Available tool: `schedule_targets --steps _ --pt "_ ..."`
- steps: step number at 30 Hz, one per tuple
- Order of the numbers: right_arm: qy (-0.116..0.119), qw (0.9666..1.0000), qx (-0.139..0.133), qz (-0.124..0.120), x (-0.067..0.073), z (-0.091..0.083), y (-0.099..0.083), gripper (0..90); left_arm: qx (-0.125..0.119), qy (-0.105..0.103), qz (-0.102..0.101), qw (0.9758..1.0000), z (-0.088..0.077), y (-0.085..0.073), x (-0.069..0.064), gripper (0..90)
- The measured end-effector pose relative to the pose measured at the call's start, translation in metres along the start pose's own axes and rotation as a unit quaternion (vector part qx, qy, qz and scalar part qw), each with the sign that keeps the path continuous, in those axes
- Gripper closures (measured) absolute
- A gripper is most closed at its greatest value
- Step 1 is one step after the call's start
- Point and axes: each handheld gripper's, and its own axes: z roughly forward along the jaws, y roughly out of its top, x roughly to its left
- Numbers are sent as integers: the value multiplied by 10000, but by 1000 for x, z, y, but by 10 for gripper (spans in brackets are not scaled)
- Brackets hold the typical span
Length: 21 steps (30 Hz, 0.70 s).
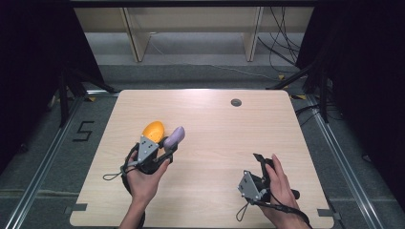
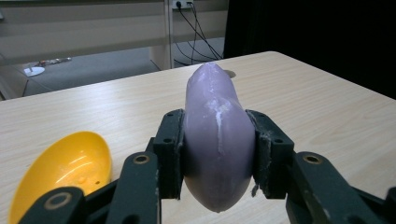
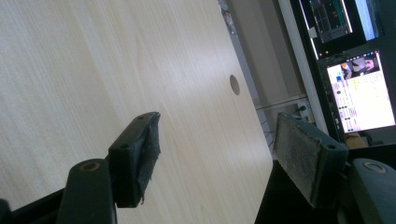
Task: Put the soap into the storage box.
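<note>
one wooden table (image 1: 205, 143), pale grain, with one round cable hole (image 1: 236, 102) near its far edge. two hand-held grippers are in use, one in each of the person's hands.

left gripper (image 1: 169, 145) — held over the left half of the table by the left hand (image 1: 143, 179). its two jaws are closed onto one smooth lilac oblong object (image 2: 218, 140), rounded at both ends, gripped across its middle with both pads pressed to its sides; the object points away from the hand. what the object is cannot be told for certain.

one yellow shell-shaped bowl (image 2: 65, 170), hollow side up, lies on the table just beside that gripper, to its left in the left gripper view. in the high view it (image 1: 154, 130) sits close against the lilac object (image 1: 175, 137); whether they touch cannot be told.

right gripper (image 3: 217, 154) — held by the right hand (image 1: 279, 186) near the table's right front corner, well apart from the left. its two jaws stand wide apart with nothing between them.

one lit monitor (image 3: 362, 91) shows beyond the table edge in the right gripper view.
</note>
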Motion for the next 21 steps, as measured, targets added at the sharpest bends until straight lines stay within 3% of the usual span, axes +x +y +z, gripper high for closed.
schedule_targets --steps 1,4,15,16,21 --pt "-3 9999 38 106 1 0 0 324 -5 38 -30 10000 -1 0 2 590" --pt "-1 10000 5 11 1 0 0 323 -36 99 -40 9999 -1 1 6 591" --pt "19 9999 33 121 2 0 0 322 -61 460 -146 9988 2 4 22 590" --pt "20 10000 -8 -7 1 0 0 321 -56 490 -129 9987 3 3 23 591" --pt "25 9999 27 121 2 0 0 321 -55 597 -167 9981 6 3 27 591"
